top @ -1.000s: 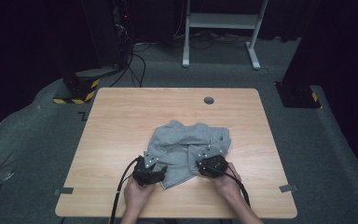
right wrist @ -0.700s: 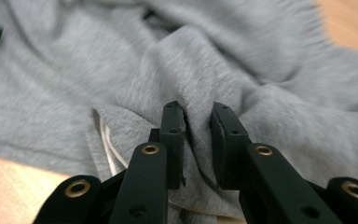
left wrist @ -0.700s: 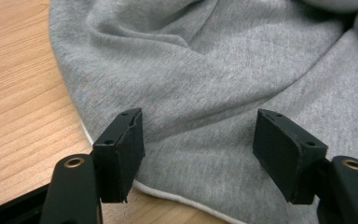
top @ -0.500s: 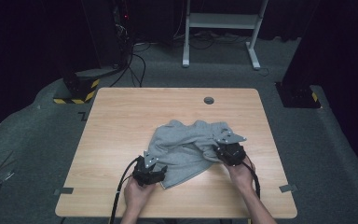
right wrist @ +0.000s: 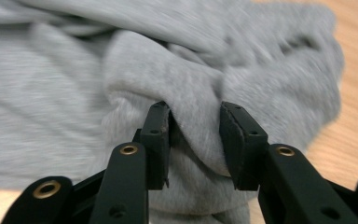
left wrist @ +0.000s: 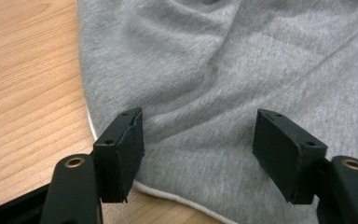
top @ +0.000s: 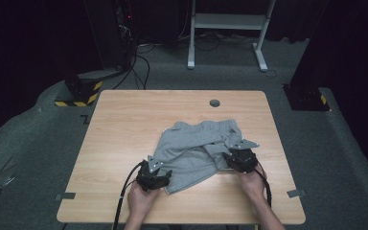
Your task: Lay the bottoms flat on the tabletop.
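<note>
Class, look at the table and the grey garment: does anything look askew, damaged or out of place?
Only the grey garment looks untidy: it lies crumpled and skewed on the table, with one fold bunched between the right gripper's jaws. The left gripper straddles its hem with jaws apart. No damage or spill shows.

A crumpled sweatshirt (top: 199, 148) lies on the table (top: 124, 124) right of centre toward the near edge, the left gripper (top: 157, 179) at its near-left hem, the right gripper (top: 235, 155) at its right fold.

Your wooden bench (top: 124, 139) stands on grey carpet (top: 38, 143) in a dark room. At twelve o'clock you have a white frame stand (top: 227, 21); at ten, a yellow-black striped base (top: 76, 98) with trailing cables (top: 134, 72).
</note>
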{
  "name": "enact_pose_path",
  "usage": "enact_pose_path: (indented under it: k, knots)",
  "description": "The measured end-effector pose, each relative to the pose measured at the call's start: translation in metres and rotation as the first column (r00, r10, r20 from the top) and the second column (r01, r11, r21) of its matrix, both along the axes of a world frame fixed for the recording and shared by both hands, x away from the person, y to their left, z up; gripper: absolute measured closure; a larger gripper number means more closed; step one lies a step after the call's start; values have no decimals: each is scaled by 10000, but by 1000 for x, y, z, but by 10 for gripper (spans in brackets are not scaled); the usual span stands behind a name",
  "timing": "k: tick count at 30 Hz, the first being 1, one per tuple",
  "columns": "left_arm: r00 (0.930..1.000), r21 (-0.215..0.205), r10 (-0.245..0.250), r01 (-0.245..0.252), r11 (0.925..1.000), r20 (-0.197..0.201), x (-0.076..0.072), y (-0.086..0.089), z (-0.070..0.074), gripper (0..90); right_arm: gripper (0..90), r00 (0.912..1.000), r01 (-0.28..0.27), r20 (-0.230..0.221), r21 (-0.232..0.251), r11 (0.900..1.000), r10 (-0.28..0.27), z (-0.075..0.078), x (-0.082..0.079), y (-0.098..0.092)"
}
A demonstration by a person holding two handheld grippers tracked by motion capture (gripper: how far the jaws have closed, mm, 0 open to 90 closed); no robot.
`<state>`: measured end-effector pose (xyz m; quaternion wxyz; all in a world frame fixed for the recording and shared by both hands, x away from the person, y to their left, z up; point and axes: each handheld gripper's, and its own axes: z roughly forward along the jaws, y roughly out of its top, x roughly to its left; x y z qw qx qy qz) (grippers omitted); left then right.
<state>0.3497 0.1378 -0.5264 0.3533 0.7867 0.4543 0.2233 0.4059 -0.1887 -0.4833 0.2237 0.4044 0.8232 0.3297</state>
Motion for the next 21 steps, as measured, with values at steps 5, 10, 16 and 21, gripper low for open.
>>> enact_pose_path:
  k: [5, 10, 16, 21]
  knots:
    - [10000, -19, 8, -8, 10000, 4, 0, 0, 0, 336, 604, 9935, -828, 789, 92, 9965, 818, 11, -22, 17]
    - [10000, -36, -6, 6, 10000, -22, 0, 0, 0, 336, 561, 9868, -1554, 411, -392, 9871, 1570, 6, -27, 39]
    - [9973, -139, -575, 582, 9982, 452, -13, -6, 3, 398, 717, 9816, -1720, -938, -588, 9833, 1661, -23, -16, 46]
    - [9912, -263, -1309, 1303, 9911, -206, -16, -24, 2, 368, 839, 9804, -1896, -639, -514, 9805, 1862, -29, -20, 47]
